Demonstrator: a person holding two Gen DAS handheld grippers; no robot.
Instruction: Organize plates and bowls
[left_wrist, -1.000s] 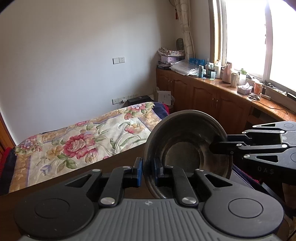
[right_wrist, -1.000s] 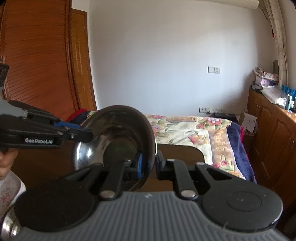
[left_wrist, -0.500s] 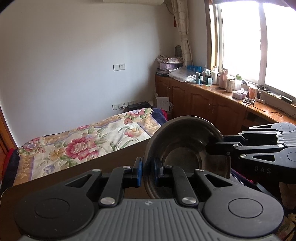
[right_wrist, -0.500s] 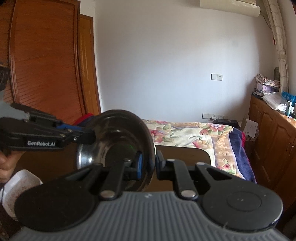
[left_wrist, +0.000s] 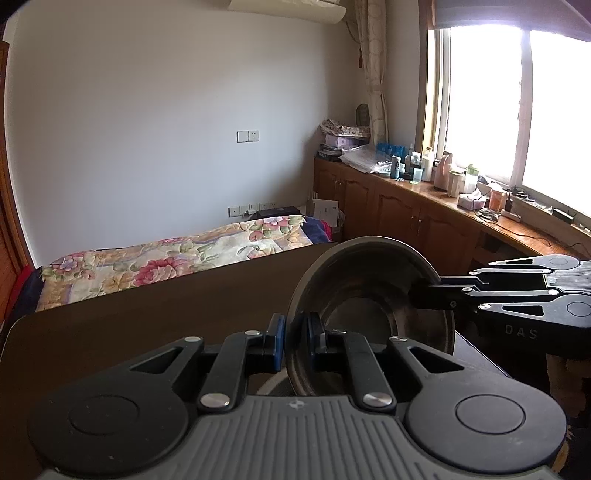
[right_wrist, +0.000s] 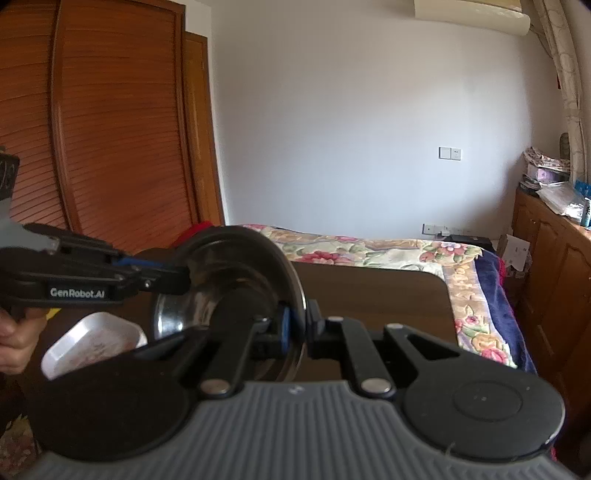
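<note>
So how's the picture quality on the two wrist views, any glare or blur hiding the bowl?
Left wrist view: the window is blown out white, and the metal bowl is backlit, dark but sharp. Right wrist view: even light, straight edges bowed by the fisheye, the white dish slightly soft.

Steel bowl (right_wrist: 236, 280) — held on edge by two grippers over a dark table (right_wrist: 373, 295).

Right gripper (right_wrist: 297, 326) clamps the near rim, blue pads tight on the metal; left gripper (right_wrist: 184, 277) reaches in from the left edge and grips the opposite rim, a hand (right_wrist: 16, 339) on its handle. White dish (right_wrist: 92, 343) near the table's left edge, below the bowl. Beyond the far edge — a floral bedspread (right_wrist: 388, 251).
</note>
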